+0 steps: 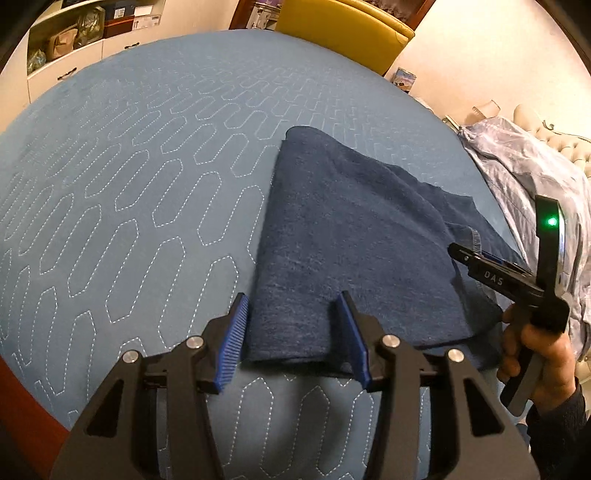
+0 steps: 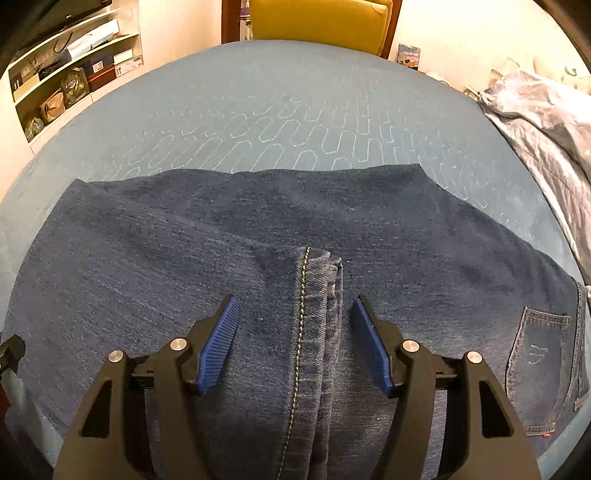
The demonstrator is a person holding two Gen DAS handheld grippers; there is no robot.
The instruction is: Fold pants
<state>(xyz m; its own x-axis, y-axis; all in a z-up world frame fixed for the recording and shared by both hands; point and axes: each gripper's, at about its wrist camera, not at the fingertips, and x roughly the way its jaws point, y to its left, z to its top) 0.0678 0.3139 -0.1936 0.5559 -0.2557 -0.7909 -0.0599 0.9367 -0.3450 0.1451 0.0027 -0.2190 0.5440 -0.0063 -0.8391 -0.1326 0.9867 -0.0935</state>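
Over folded pants (image 2: 258, 240), both tools spread

Quilted blue bedspread (image 2: 258, 122), yellow chair (image 2: 321, 22), cluttered shelves (image 2: 70, 66), perhaps crumpled bedding (image 1: 524, 162)

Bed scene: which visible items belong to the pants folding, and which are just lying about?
Job: jeans; left gripper, open; right gripper, open; bedspread under the jeans.
Lying about: yellow chair; crumpled duvet; shelf clutter.

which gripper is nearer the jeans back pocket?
Right. The right gripper hovers open over the seam, back pocket just beside it; left gripper sits at the far folded edge.
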